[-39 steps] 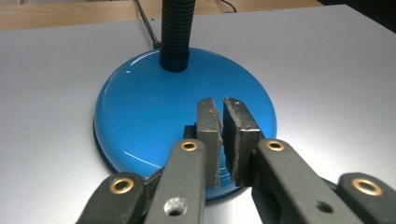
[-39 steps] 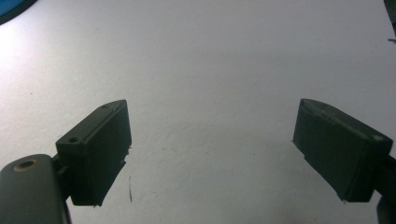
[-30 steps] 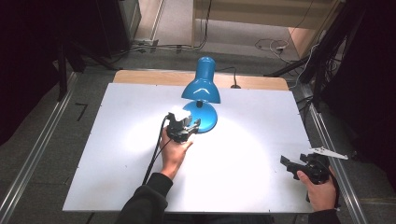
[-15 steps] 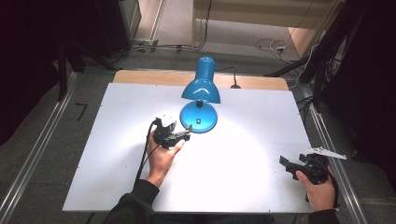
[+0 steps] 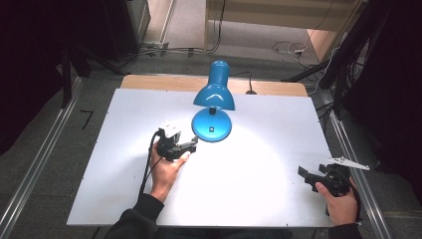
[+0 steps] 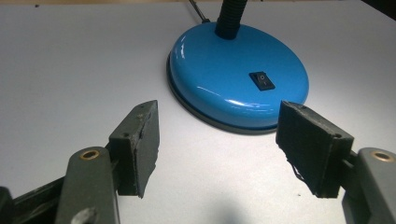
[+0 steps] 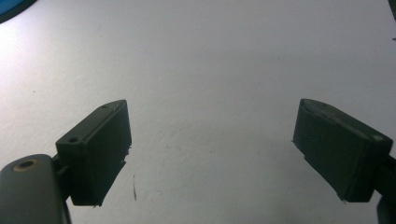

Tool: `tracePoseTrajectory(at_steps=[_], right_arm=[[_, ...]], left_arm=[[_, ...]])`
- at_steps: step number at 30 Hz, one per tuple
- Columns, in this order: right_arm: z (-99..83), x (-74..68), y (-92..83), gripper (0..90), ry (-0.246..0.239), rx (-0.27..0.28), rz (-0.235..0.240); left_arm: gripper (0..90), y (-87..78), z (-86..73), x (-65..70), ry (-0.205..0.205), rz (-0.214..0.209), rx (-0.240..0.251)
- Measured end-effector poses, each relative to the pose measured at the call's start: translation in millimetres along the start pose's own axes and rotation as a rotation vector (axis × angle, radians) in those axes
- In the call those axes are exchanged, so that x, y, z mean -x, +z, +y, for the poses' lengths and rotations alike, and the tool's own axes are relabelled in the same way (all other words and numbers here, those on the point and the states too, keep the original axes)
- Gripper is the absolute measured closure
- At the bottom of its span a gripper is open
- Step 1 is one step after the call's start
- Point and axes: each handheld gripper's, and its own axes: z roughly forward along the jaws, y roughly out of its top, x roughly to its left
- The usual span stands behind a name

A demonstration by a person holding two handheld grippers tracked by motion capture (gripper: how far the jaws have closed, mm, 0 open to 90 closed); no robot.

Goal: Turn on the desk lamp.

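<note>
Blue desk lamp [image 5: 213,102] lit at the back middle of the white bench [image 5: 259,189], left claw [image 5: 193,145] just opened wide, empty, near its base, right claw [image 5: 302,174] wide, empty, well apart at the bench's right edge

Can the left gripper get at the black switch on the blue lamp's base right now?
Probably yes. The left gripper sits just short of the lamp base, jaws open with nothing between them, and the switch lies uncovered on top, with bare table between.

glossy blue lamp [image 5: 213,107]; matt white table [image 5: 259,164]
</note>
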Motion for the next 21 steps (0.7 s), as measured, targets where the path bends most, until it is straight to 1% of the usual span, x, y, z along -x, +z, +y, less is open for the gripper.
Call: tracePoseTrajectory(at_steps=[8, 14, 21], right_arm=[[-0.1, 0.6, -0.5, 10.2, 0.0, 0.004, 0.005], [-0.4, 0.8, -0.3, 10.1, 0.0, 0.0, 0.006], [-0.5, 1.7, -0.7, 10.2, -0.001, 0.001, 0.004]], left_arm=[[31.7, -8.0, -1.8, -7.5, -0.021, 0.01, 0.008], [31.7, -14.6, -4.2, -12.9, -0.02, 0.021, 0.011], [31.0, -25.2, -6.6, -18.3, -0.025, 0.024, 0.014]])
